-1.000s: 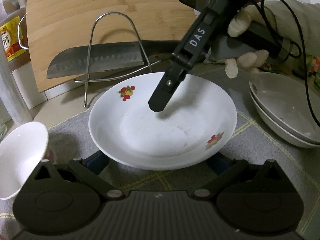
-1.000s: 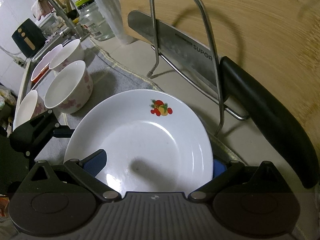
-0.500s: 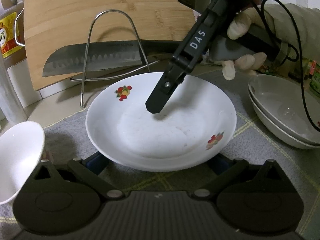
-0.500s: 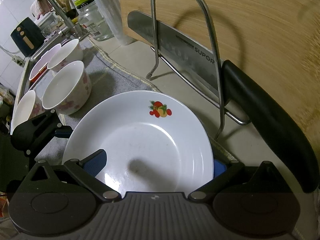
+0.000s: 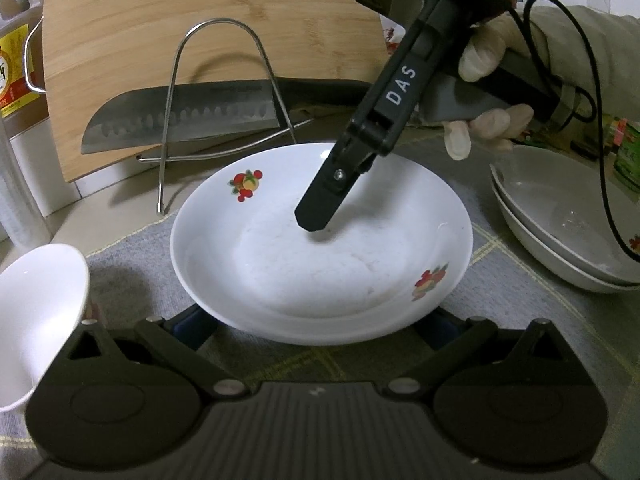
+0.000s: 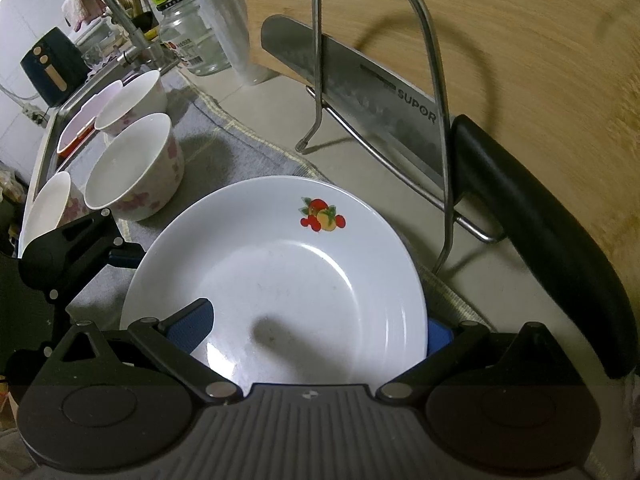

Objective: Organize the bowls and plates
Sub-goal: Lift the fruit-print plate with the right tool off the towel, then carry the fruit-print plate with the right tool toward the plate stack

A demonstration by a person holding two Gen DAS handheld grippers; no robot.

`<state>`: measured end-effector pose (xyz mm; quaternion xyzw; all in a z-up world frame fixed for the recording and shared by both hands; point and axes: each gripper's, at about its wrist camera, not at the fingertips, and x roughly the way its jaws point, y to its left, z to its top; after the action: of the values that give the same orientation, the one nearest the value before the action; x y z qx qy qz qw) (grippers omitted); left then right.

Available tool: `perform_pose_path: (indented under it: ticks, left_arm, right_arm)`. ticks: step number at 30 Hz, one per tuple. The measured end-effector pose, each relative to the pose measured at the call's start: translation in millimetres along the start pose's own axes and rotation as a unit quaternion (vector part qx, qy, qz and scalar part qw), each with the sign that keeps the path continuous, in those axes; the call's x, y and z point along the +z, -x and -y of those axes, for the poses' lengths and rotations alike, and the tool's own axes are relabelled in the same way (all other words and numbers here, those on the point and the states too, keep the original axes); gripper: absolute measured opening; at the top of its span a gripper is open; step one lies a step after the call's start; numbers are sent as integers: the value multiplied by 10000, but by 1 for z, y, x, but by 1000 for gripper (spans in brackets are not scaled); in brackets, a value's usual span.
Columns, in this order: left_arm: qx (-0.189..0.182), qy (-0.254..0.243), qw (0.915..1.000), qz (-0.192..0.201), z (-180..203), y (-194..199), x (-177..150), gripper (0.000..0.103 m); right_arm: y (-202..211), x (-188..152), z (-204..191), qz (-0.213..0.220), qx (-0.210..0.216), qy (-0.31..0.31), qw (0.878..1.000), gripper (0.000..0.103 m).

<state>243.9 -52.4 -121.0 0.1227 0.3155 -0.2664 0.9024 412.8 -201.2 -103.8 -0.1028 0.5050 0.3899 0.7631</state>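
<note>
A white plate with fruit prints lies on a grey cloth, and it also shows in the right wrist view. My right gripper is open wide, one finger over the plate's inside, the other outside its rim; its finger reaches down into the plate. My left gripper is open, its blue-padded fingers beside and under the plate's near edge. Two stacked grey plates sit to the right. Several flowered bowls stand to the left.
A wire rack holds a knife in front of a wooden cutting board. A white bowl is at the lower left. A sink, tap and jars lie beyond the bowls.
The left wrist view has shifted slightly, so the plate and rack sit a little further right and higher. Both grippers stay open around the plate.
</note>
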Motion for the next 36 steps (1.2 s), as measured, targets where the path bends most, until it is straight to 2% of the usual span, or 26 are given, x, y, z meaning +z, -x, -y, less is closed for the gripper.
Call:
perform_pose_path:
  ticks: [10,20,36]
  left_arm:
    - [12,-23,10000,-39,5,6,4,102]
    - [40,-29,10000,35,14,30,5,102]
    - [71,48,9999,-60,37,72,-2,102]
  right_arm:
    - [10,-4,-8,62,2,-10,10000,103]
    - [29,-12,-28,186,-5,100,9998,103]
    - [58,-38,-66,338,95,274,9990,103]
